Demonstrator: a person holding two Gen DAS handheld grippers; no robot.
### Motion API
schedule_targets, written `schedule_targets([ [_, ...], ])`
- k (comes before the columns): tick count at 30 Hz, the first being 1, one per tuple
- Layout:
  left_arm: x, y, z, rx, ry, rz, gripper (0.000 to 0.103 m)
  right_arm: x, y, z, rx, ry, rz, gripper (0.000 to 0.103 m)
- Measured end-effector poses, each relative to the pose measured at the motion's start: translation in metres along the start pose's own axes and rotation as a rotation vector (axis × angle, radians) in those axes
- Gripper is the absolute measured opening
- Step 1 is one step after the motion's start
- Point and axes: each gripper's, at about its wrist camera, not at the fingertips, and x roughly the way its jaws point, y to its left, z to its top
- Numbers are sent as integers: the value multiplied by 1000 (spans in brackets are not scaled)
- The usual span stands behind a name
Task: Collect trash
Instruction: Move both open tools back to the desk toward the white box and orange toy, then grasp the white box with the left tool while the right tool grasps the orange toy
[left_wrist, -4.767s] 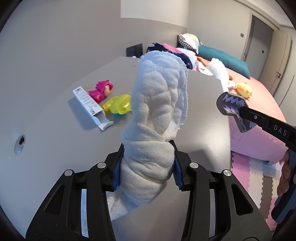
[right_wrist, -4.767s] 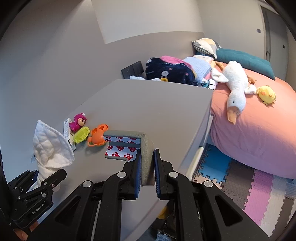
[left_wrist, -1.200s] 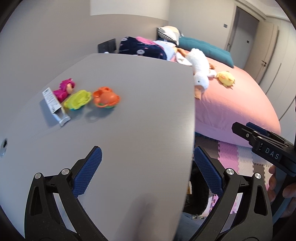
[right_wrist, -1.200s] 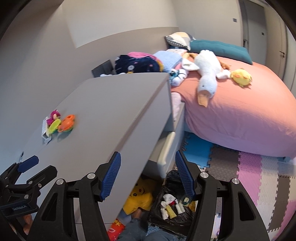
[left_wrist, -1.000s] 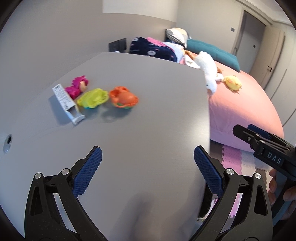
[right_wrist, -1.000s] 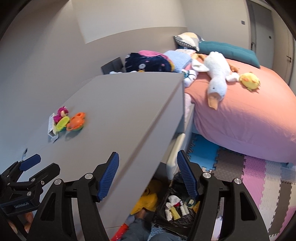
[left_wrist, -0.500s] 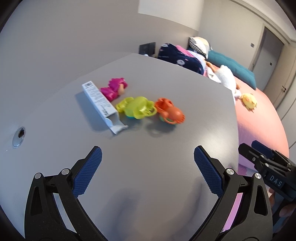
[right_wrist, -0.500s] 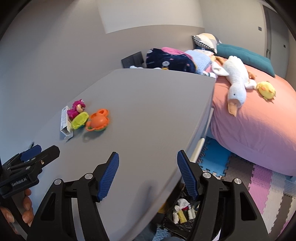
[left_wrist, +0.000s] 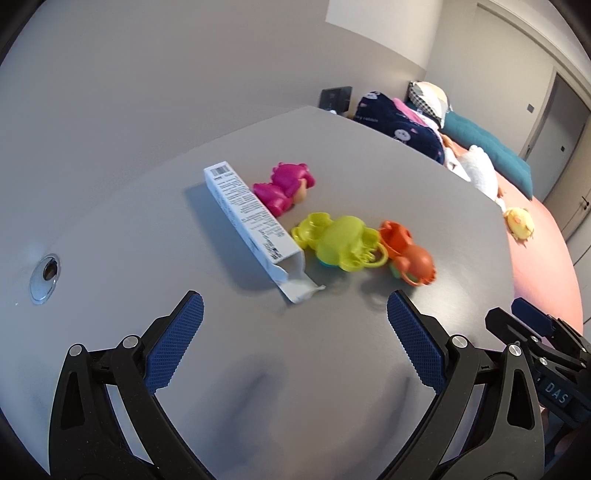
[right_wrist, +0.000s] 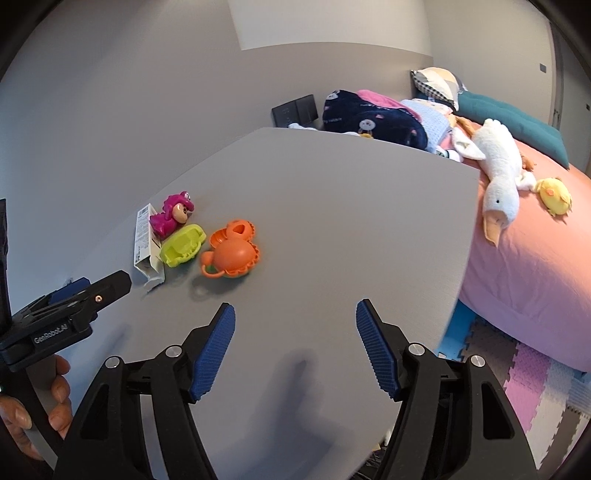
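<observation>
Grey tabletop (left_wrist: 332, 369) carried a white carton (left_wrist: 251, 218) with one end torn open, lying near the left edge, touching a pink toy (left_wrist: 282, 188) and a lime toy (left_wrist: 340, 242); an orange toy (left_wrist: 410, 258) lay just beside. Left gripper (left_wrist: 295, 345) hovered before the carton, jaws wide apart and empty. Right gripper (right_wrist: 295, 347) likewise gaped, holding nothing.

Right gripper (right_wrist: 295, 343) gapes empty above the grey table (right_wrist: 332, 206); far left lie a white carton (right_wrist: 144, 240) and toys beside it.
</observation>
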Motion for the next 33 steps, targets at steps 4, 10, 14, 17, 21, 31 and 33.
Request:
schedule_targets([
  [4,12,10,8,-27,10,9,96,10,9,8,-15,7,10,69],
  [10,33,23,24,-67,26,24,96,28,29,21,-54,18,24,69],
  [14,46,29,31,-76,41,44,96,42,39,26,-76,34,27,69],
  [17,57,34,35,-84,59,73,96,51,44,29,-87,46,28,69],
  [21,66,38,41,-93,68,86,96,63,50,30,-101,60,25,69],
  [31,78,44,48,-55,83,109,73,88,58,39,-135,78,-13,69],
  [33,78,45,50,-50,79,114,71,92,59,42,-141,75,-23,69],
])
